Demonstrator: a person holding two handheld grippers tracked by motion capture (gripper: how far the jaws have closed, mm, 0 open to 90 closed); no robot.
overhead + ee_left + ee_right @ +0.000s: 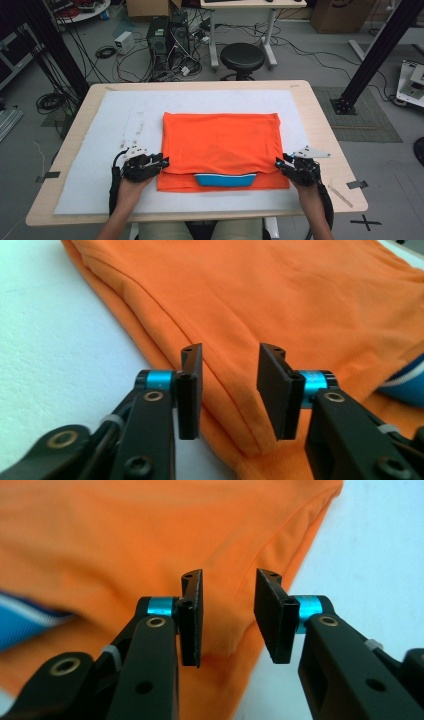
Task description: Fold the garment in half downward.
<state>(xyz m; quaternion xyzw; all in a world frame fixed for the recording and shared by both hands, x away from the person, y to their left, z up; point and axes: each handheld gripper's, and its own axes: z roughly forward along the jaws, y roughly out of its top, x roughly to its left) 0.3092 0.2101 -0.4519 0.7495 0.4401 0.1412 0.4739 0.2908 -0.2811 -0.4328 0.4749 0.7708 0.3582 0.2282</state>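
From the high view, one folded orange shirt [222, 145] lies mid-table on the white mat [100, 150], its blue collar [226, 179] at the near edge. Two grippers flank it: left gripper [162, 163] at the near-left corner, right gripper [280, 163] at the near-right.

In the left gripper view, its jaws stand apart over the shirt's folded edge, nothing pinched.

In the right gripper view, same story: jaws parted above the hem, unclenched.

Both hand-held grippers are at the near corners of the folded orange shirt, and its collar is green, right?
Not quite. The collar is blue with a white stripe, not green; the high view shows it at the near edge. The rest holds: the left hand-held gripper and right hand-held gripper sit at the near corners of the folded orange shirt.
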